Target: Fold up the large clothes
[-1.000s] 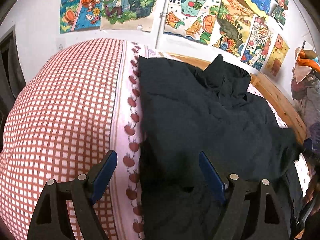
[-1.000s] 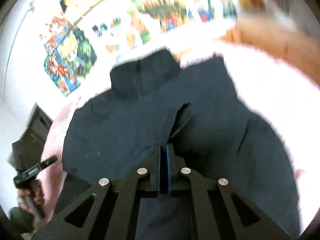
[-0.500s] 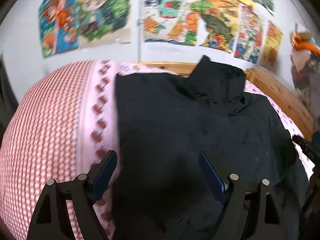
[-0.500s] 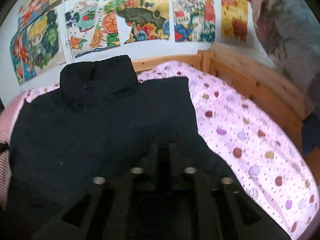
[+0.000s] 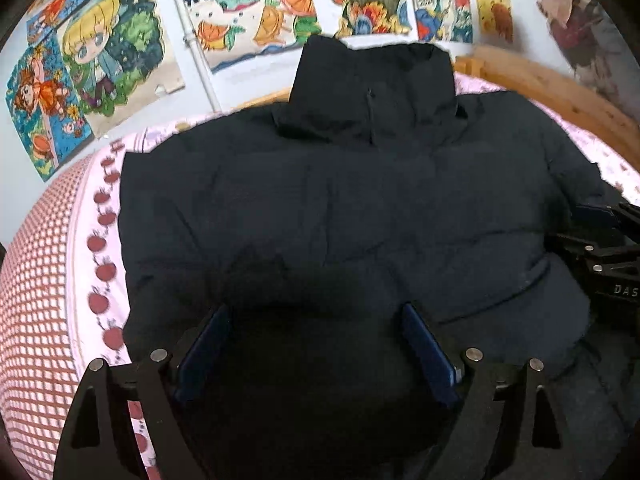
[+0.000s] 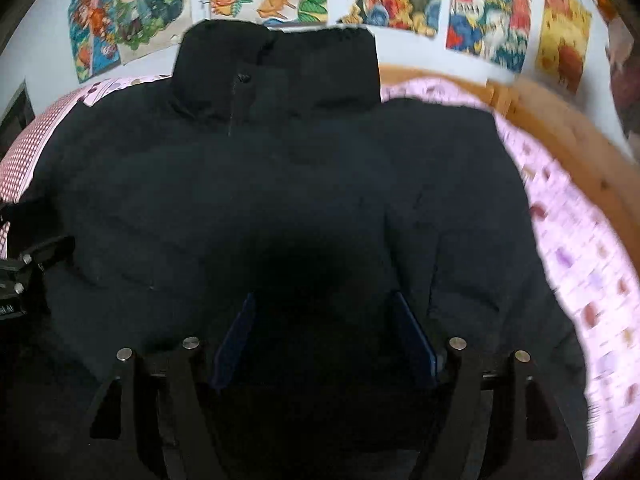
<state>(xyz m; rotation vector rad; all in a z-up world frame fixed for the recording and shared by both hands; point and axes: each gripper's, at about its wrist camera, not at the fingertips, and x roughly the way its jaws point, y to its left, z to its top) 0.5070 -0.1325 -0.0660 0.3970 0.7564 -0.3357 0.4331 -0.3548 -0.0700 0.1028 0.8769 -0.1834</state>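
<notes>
A black puffer jacket [image 5: 360, 200] lies flat on the bed, front up, with its collar [image 5: 372, 88] toward the wall. My left gripper [image 5: 316, 336] hovers low over the jacket's lower left part. Its jaws are opening, with dark fabric under the gap and neither blue pad pressing on it. My right gripper [image 6: 324, 332] hangs over the lower right part of the jacket [image 6: 280, 180]. Its jaws are also opening, and nothing is pinched. Each gripper shows at the edge of the other's view: the right gripper [image 5: 600, 240], the left gripper [image 6: 24, 276].
The bed has a pink dotted sheet [image 6: 580, 260] and a wooden frame [image 6: 568, 132] at the right and the back. A red-and-white checked quilt [image 5: 36, 300] lies left of the jacket. Colourful posters [image 5: 256, 12] cover the wall. Clothes [image 5: 580, 28] hang at the far right.
Both grippers have come down closer over the jacket and swung to face its collar. The right jaws, shut a second ago, have parted wide. The left jaws stayed apart.
</notes>
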